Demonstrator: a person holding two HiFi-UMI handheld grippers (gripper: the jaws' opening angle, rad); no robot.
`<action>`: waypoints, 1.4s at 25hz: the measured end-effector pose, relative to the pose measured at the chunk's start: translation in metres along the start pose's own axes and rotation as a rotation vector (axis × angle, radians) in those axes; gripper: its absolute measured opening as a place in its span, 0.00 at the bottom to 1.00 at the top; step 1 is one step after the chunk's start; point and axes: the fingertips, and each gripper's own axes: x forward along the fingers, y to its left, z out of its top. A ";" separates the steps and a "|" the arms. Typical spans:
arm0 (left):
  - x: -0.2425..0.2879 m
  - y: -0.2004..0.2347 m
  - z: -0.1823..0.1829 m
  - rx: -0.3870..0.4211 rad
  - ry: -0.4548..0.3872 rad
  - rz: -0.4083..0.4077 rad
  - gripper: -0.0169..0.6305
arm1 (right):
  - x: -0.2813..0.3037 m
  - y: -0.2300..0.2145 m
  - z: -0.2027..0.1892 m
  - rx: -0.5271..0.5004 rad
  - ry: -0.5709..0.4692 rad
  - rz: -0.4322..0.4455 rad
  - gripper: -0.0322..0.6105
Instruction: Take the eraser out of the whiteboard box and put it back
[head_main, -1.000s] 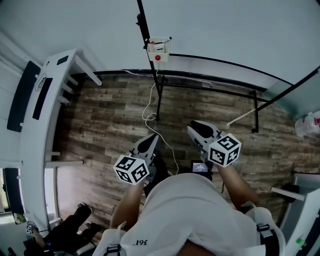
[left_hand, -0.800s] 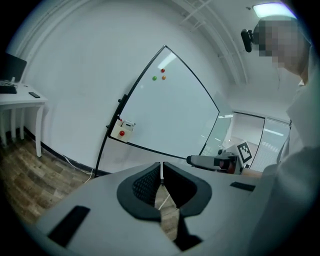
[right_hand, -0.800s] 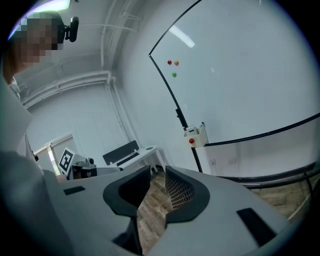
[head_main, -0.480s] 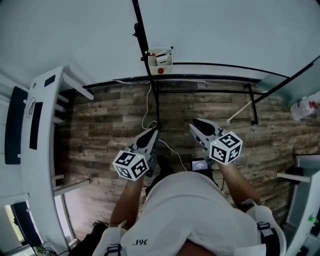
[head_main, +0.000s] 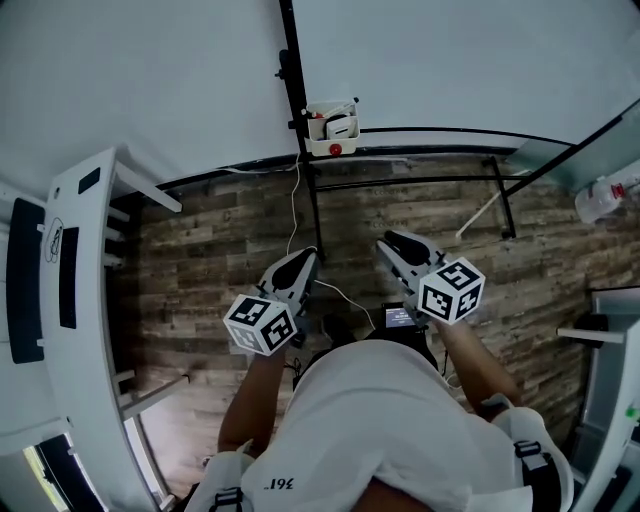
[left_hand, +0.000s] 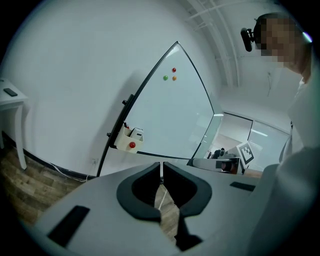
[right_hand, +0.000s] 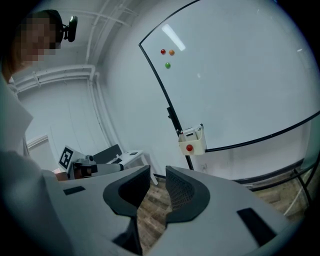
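You've closed in on the whiteboard: the whiteboard box (head_main: 322, 143) now sits nearer your left gripper (head_main: 298, 262) and right gripper (head_main: 392, 243), and the white table (head_main: 75, 300) has swung round on your left.

- Pale, bare wall (head_main: 150, 80) ahead, evenly lit.
- Wood-plank floor (head_main: 220, 250) in mixed browns, with a white cable (head_main: 294, 200) trailing over it.
- White table (head_main: 95, 330) at the left.
- Whiteboard (right_hand: 240, 75) standing on a black frame (head_main: 420, 181).
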 end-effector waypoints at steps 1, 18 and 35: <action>0.000 0.003 0.001 0.000 0.003 -0.004 0.04 | 0.003 0.001 0.001 -0.002 0.000 -0.003 0.21; 0.037 0.006 0.008 -0.033 -0.021 0.055 0.04 | 0.020 -0.030 0.021 -0.057 0.060 0.067 0.21; 0.089 -0.012 0.014 -0.020 -0.062 0.175 0.04 | 0.023 -0.081 0.043 -0.081 0.079 0.186 0.21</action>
